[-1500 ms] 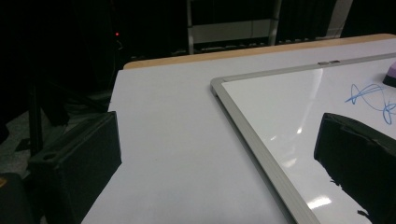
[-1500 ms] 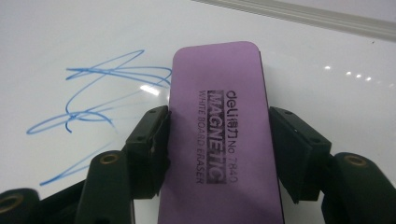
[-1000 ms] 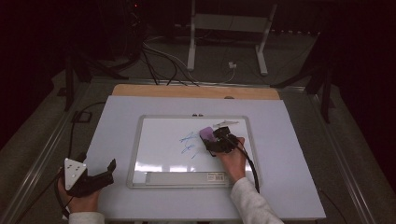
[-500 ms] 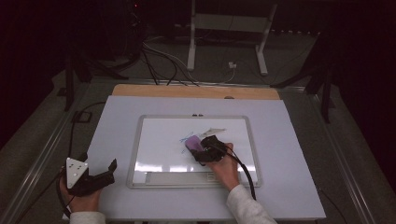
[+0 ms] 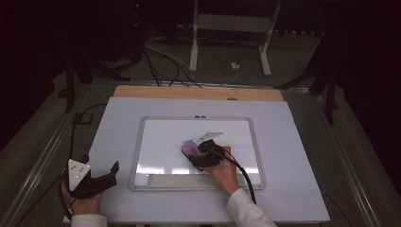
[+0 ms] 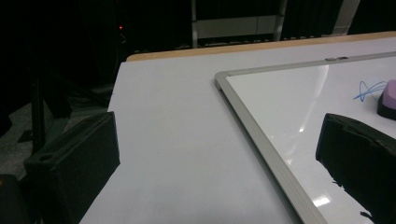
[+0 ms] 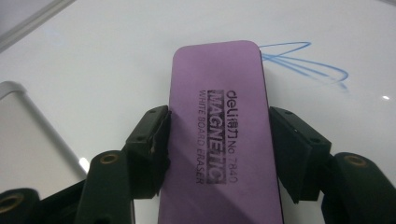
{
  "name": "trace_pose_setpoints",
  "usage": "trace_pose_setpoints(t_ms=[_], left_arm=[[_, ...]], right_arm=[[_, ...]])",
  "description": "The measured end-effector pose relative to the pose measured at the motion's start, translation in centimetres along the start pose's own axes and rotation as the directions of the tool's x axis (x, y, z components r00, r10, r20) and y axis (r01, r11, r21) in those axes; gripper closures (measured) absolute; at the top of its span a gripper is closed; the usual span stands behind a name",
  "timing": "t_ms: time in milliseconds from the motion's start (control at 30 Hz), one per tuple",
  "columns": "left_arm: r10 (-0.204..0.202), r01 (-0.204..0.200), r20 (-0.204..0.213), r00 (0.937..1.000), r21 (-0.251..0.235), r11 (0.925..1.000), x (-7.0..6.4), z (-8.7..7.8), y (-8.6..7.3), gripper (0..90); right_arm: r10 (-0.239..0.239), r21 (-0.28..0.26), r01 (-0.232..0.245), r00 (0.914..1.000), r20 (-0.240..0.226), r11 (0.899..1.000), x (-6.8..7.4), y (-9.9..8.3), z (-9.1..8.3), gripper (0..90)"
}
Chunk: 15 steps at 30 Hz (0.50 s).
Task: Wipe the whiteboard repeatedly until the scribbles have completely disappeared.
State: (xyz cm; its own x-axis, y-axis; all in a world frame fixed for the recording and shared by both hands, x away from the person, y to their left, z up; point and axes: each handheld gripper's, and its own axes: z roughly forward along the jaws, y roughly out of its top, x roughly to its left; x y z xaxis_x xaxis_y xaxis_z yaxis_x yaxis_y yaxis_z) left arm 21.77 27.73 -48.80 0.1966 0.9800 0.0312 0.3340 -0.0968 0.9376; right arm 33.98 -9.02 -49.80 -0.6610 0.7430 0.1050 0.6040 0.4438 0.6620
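Right gripper view puts the purple whiteboard eraser squarely between your right gripper's two black jaws, which press on its long sides and have it clamped; its flat top, printed "deli MAGNETIC WHITE BOARD ERASER No 7840", faces the camera. Just past its far end, blue marker strokes loop across the glossy board surface.

In the high view, your right gripper sits over the middle of the whiteboard, with the eraser at its tip and pale marker lines just beyond it. The whiteboard is a white, shiny rectangle in a rounded grey metal frame, with a long tray along its near edge. It lies flat on a matte white table top backed by a wooden strip.

Your left gripper rests at the near left corner of the table, well apart from the board. In the left gripper view its jaws stand wide apart with nothing between them, over bare table, with the whiteboard's frame corner ahead and the eraser at the right edge beside a blue scribble.
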Motion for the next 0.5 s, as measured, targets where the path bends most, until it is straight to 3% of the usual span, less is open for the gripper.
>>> trace_pose_setpoints(t_ms=[100,167,233,300,367,500], left_arm=[[0.000,0.000,-0.001,1.0000,0.000,1.0000,0.1,0.0,0.0,0.5],[-0.003,0.003,-0.002,1.0000,0.002,1.0000,0.2,0.1,0.0,0.5],[-0.004,0.004,-0.004,1.0000,0.003,1.0000,0.2,0.1,-0.1,0.5],[-0.002,0.002,-0.004,1.0000,0.005,1.0000,0.2,0.2,0.0,0.5],[0.001,-0.001,-0.005,1.0000,0.003,1.0000,0.1,0.1,0.0,0.5],[0.000,0.000,-0.006,1.0000,-0.003,1.0000,0.1,0.0,0.0,0.5]], right_arm=[[0.067,-0.013,-0.066,0.9949,0.075,0.998,-1.9,0.1,-0.1,41.2],[0.109,-0.020,-0.108,0.9904,0.084,0.994,-2.8,0.2,-0.1,41.2],[0.091,-0.021,-0.090,0.9919,0.089,0.996,-2.4,0.1,-0.1,41.2],[0.060,-0.016,-0.059,0.9975,0.039,0.998,-1.2,0.1,0.1,41.2],[-0.006,-0.007,0.005,0.9998,-0.019,1.000,0.7,0.3,0.6,41.2],[-0.034,0.002,0.034,0.9994,-0.002,0.999,1.1,0.7,0.7,41.2]])
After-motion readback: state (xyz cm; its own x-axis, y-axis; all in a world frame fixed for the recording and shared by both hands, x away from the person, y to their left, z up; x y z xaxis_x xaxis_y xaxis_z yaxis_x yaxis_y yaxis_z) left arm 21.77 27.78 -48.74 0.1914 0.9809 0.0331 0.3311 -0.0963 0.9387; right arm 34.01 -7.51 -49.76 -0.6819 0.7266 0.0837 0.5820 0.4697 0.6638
